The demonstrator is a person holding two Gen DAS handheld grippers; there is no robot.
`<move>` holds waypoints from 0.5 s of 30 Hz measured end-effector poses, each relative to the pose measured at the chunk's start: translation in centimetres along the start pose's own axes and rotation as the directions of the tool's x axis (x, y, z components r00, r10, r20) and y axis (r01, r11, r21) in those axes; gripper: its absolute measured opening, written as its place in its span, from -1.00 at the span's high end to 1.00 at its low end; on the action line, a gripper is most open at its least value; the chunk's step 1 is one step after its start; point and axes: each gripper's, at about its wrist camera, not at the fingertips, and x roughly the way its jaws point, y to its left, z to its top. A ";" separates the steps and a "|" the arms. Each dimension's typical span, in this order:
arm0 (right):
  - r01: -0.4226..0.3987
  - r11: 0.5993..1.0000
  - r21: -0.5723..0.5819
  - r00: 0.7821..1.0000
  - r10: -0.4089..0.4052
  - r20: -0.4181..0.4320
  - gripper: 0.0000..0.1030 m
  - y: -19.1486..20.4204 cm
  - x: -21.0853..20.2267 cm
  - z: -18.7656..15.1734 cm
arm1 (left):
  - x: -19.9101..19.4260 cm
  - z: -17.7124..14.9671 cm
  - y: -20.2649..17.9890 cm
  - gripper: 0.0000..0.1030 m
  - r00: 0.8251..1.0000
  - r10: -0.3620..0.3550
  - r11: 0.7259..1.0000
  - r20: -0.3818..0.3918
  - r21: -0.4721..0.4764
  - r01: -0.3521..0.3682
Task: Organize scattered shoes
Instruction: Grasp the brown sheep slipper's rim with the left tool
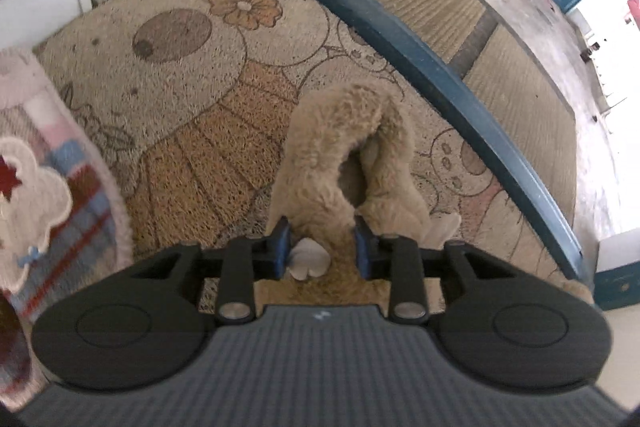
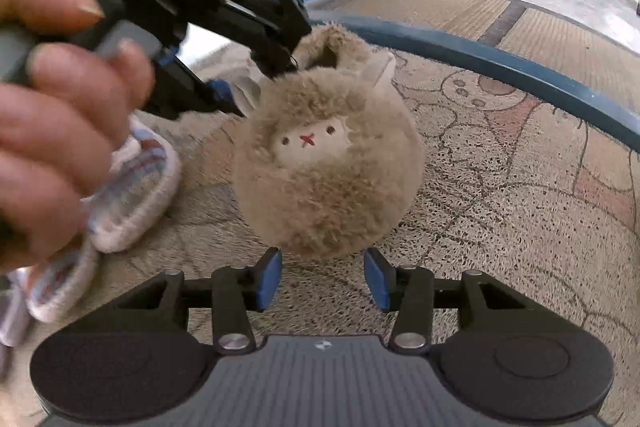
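Right wrist view alone shows the slipper's (image 2: pixel 326 151) toe face: two dot eyes, red cross nose, ears behind. Left wrist view shows only its heel end and opening, lying on the patterned mat (image 1: pixel 168 99).

My left gripper (image 1: pixel 322 245) is nearly closed, pads pressing the slipper's fuzzy heel rim. My left hand (image 2: pixel 52 115) grips its handle, tilted steeply down.

My right gripper (image 2: pixel 322 277) is partly open, pads just short of the toe, holding nothing.

Plaid slipper (image 2: pixel 132 199) lies at left.
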 end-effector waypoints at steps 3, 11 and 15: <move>-0.002 1.000 0.010 1.000 0.002 0.002 -0.02 -0.4 0.8 0.6 | 0.4 -0.1 -0.6 0.27 0.999 -0.001 0.995 0.036 0.101 -0.003; 0.023 1.000 -0.022 1.000 -0.023 0.000 -0.04 -1.9 1.4 2.3 | 1.5 0.5 -1.2 0.08 0.991 -0.057 0.956 0.120 0.294 0.019; 0.042 0.999 0.019 0.999 -0.043 0.004 -0.05 -3.4 1.7 2.9 | 2.3 1.7 -1.2 0.04 0.992 -0.077 0.963 0.103 0.265 0.047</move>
